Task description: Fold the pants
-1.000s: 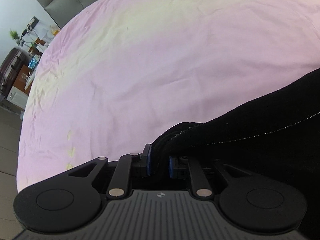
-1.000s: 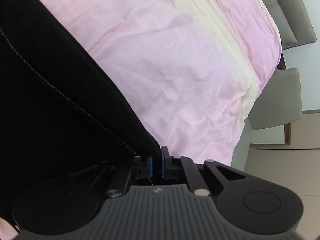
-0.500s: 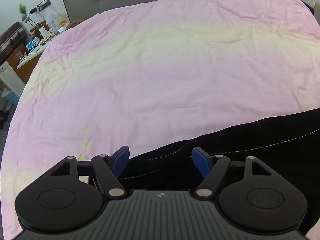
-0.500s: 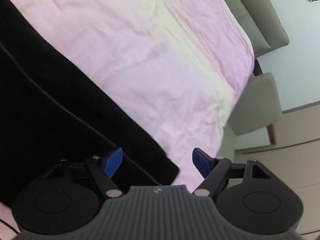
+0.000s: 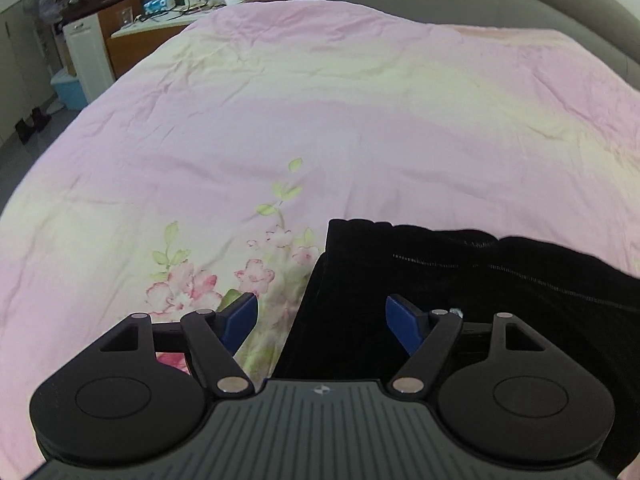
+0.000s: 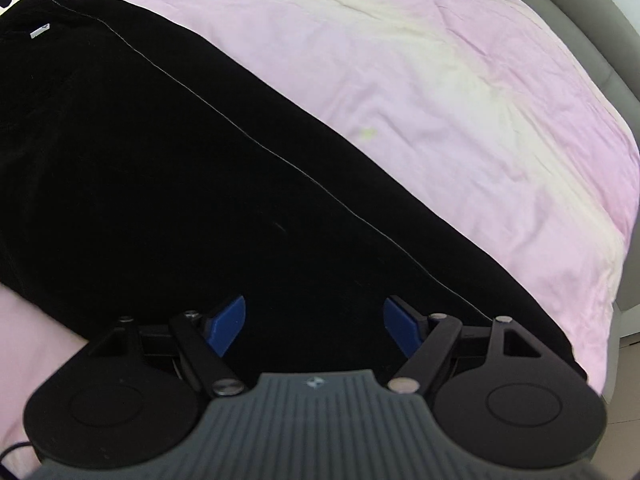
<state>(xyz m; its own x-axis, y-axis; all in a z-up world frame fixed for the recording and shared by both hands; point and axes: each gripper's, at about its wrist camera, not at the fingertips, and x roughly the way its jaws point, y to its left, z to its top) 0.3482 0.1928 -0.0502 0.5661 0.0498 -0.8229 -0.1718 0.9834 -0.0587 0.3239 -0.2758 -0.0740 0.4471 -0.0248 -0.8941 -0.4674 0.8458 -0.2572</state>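
One pair of black fabric pants (image 5: 460, 280) lies flat on a bed covered by a wrinkled pink and pale-yellow bedspread (image 5: 320, 120).

The left wrist view shows the waistband end of the pants, with a straight vertical edge and a faint dotted line of pale stitching. Left of that edge is a printed cluster of pink flowers with green leaves (image 5: 224, 276) on the bedspread. This view also takes in the room at the far left: a brown wooden cabinet (image 5: 124, 40) with small cluttered items on top, too small to identify, and a light blue plastic bin (image 5: 72, 90) on the floor. The left tongs (image 5: 321, 320) are spread wide, two blue-tipped fingers apart with nothing between them, hovering over the pants' left edge.

The right wrist view shows none of that furniture or the flowers. It shows a long stretch of the pants (image 6: 180, 180) running diagonally from upper left to lower right, with one thin pale seam line along it and a small white tag (image 6: 40, 31) near the far upper-left end. The grey padded bed frame (image 6: 600, 40) curves along the right. The right tongs (image 6: 314, 326) are likewise released, fingers wide apart above the dark cloth, gripping nothing.

The pants are cut off by the right border in the left view and hidden beneath the gripper bodies in both. Folds within the black cloth are hard to make out.
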